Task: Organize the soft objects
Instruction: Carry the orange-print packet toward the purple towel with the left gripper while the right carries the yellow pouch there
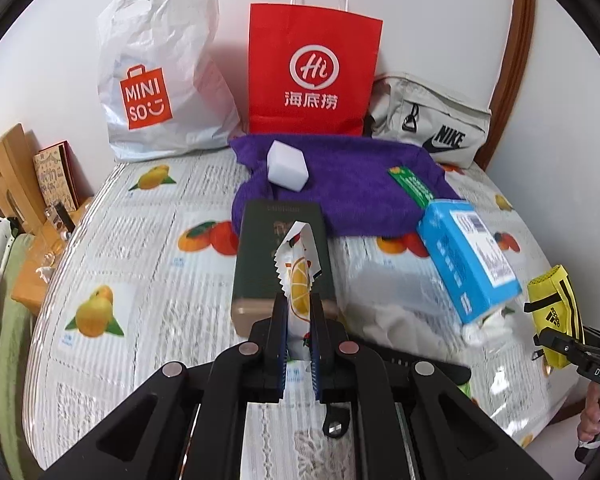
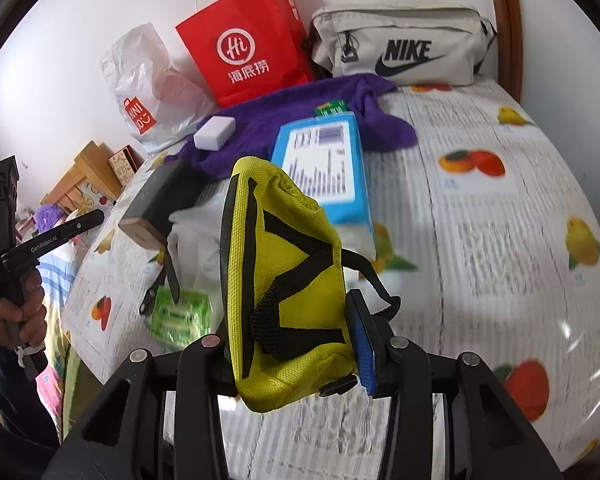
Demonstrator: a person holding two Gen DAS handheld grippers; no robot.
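Observation:
My left gripper (image 1: 298, 304) is shut on a thin white packet (image 1: 298, 264) with an orange slice printed on it, held upright above the bed. My right gripper (image 2: 290, 300) is shut on a yellow pouch (image 2: 284, 280) with black straps, which fills the space between its jaws; the same yellow pouch (image 1: 552, 312) shows at the right edge of the left wrist view. A purple towel (image 1: 352, 188) lies near the wall with a white sponge block (image 1: 288, 166) and a green packet (image 1: 414, 186) on it. A blue tissue pack (image 1: 468, 256) lies tilted beside a dark green box (image 1: 282, 256).
Along the wall stand a white Miniso plastic bag (image 1: 160, 76), a red paper bag (image 1: 312, 68) and a beige Nike pouch (image 1: 432, 120). A green wipes pack (image 2: 180, 316) and white cloth (image 2: 196, 240) lie on the fruit-print bedcover (image 1: 140, 260). A wooden shelf (image 1: 8, 172) stands left of the bed.

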